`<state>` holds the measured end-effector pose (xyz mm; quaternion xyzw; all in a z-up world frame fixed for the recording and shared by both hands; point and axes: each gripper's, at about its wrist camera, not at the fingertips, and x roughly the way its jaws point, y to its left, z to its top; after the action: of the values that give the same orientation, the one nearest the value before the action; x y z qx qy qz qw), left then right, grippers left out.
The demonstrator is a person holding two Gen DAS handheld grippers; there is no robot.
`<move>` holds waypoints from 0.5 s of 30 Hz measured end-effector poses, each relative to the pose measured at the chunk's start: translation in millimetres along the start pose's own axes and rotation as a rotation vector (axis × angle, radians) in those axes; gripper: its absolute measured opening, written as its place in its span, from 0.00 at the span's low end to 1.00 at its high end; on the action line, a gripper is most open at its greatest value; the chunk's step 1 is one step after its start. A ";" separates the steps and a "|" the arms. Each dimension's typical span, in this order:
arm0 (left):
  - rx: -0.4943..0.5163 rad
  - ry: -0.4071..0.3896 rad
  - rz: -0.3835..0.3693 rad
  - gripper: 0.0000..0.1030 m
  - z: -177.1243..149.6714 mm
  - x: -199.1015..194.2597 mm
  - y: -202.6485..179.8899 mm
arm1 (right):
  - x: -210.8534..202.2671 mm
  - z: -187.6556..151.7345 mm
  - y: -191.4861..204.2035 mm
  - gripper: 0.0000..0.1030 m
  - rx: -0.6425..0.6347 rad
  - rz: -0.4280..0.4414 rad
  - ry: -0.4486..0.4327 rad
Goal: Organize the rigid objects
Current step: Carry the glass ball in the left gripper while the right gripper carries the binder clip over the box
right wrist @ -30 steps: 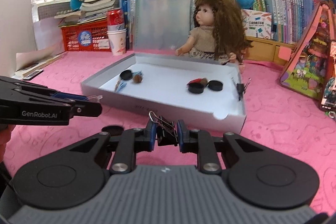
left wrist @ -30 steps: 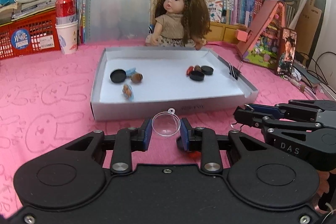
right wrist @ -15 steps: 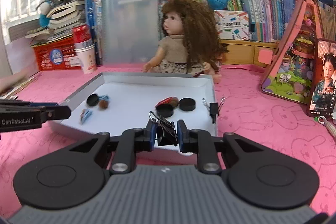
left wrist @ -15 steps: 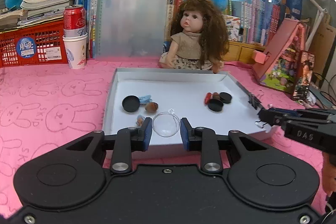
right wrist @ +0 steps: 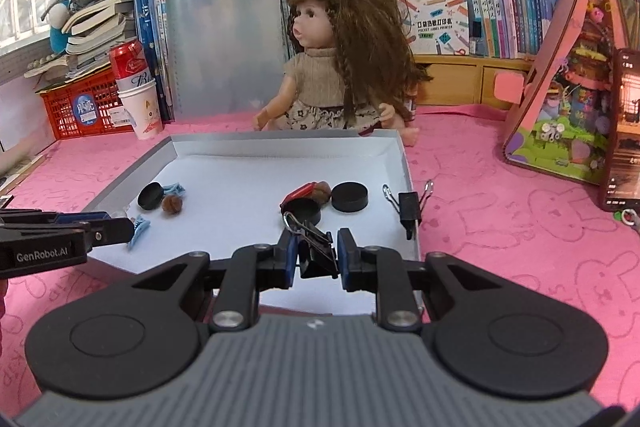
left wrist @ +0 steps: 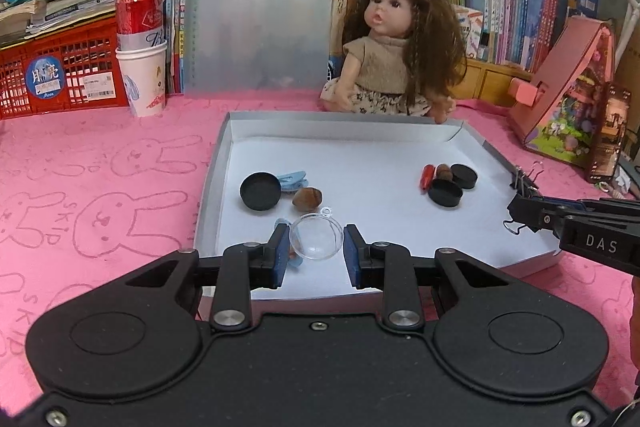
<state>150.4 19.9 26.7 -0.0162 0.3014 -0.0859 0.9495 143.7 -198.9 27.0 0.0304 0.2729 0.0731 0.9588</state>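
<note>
Gripping one clear dome (left wrist: pixel 316 239) left gripper (left wrist: pixel 316 251), one binder clip (right wrist: pixel 316 247) right gripper (right wrist: pixel 317 259), over three-capped tray (left wrist: pixel 400 147).

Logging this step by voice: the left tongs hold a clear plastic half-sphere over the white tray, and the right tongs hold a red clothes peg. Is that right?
Not quite. The right tongs hold a black metal binder clip, not a red peg, as the right wrist view shows. The left tongs do hold the clear plastic half-sphere over the white tray.

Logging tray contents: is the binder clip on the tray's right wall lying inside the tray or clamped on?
Clamped on: the binder clip straddles the tray's right wall, wire handles splayed upward.
</note>
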 end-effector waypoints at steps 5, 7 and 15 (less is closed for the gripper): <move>-0.016 0.003 0.010 0.26 -1.6 7.4 2.2 | 10.9 -0.2 1.7 0.24 0.005 0.000 0.017; -0.017 0.004 0.013 0.26 -1.6 9.9 2.2 | 14.6 -0.5 2.2 0.24 0.008 -0.001 0.022; -0.010 0.008 0.025 0.26 -2.1 17.2 -0.5 | 22.7 -1.6 4.0 0.24 0.014 -0.002 0.035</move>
<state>163.0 16.5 15.3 -0.0167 0.3059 -0.0724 0.9491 161.5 -191.3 14.3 0.0356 0.2901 0.0708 0.9537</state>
